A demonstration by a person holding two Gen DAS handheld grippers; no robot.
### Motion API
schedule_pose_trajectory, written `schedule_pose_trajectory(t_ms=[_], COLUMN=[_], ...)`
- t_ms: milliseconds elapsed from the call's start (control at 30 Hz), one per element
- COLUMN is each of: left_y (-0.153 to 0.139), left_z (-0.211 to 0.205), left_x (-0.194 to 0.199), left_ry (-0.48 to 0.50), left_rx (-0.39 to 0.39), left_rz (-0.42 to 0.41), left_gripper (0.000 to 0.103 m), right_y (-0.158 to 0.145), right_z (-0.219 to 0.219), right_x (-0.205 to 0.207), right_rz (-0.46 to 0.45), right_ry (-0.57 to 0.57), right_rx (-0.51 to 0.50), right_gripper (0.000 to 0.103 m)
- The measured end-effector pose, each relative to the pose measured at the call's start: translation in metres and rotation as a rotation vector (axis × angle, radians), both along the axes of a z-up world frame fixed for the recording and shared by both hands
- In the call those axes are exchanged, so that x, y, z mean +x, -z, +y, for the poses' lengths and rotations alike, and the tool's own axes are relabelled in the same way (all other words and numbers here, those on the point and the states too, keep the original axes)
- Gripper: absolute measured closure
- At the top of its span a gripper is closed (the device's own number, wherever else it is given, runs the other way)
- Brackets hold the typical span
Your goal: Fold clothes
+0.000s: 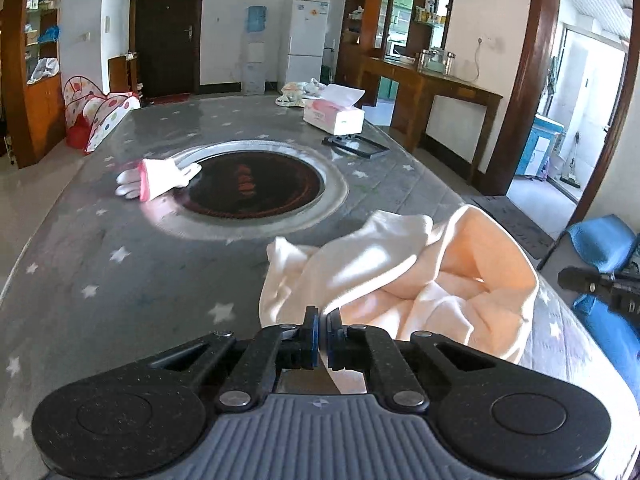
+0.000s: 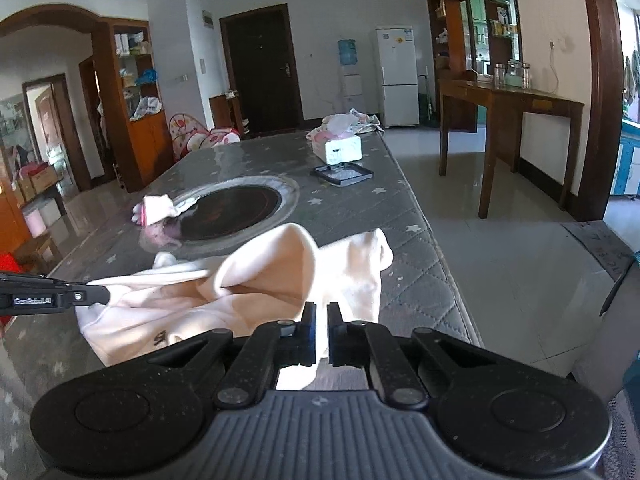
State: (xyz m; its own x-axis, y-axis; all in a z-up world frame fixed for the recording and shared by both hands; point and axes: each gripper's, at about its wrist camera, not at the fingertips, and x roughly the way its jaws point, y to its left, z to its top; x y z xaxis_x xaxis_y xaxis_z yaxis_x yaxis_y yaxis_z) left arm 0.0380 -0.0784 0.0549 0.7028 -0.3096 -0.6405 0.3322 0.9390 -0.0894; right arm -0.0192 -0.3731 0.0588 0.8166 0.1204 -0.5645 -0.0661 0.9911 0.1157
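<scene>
Grippers left [image 1: 323, 314] and right [image 2: 321, 311] pinch cream garment [image 1: 400, 276] on table [image 1: 120, 280]

Grey star-print table [image 1: 120, 280] w/ round inset: peach garment [image 1: 420, 276], glove [image 1: 160, 178], tissue box [image 1: 334, 114], black tray [image 1: 356, 145]

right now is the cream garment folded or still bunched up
Bunched up, not folded. The cream garment lies in loose, humped creases on the table, and both the left gripper and the right gripper pinch its edge.
</scene>
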Motion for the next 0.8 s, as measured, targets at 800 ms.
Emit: schedule_pose_trajectory(t_ms=[800], left_y=[0.01], left_z=[0.031], left_x=[-0.057], left_ry=[0.021], left_rx=[0.054], left_rz=[-0.007], left_gripper=[0.06], right_y=[0.033], right_z=[0.062], right_x=[0.08], right_rz=[0.101], right_ry=[-0.093], right_rx=[-0.14], right_gripper=[0.085])
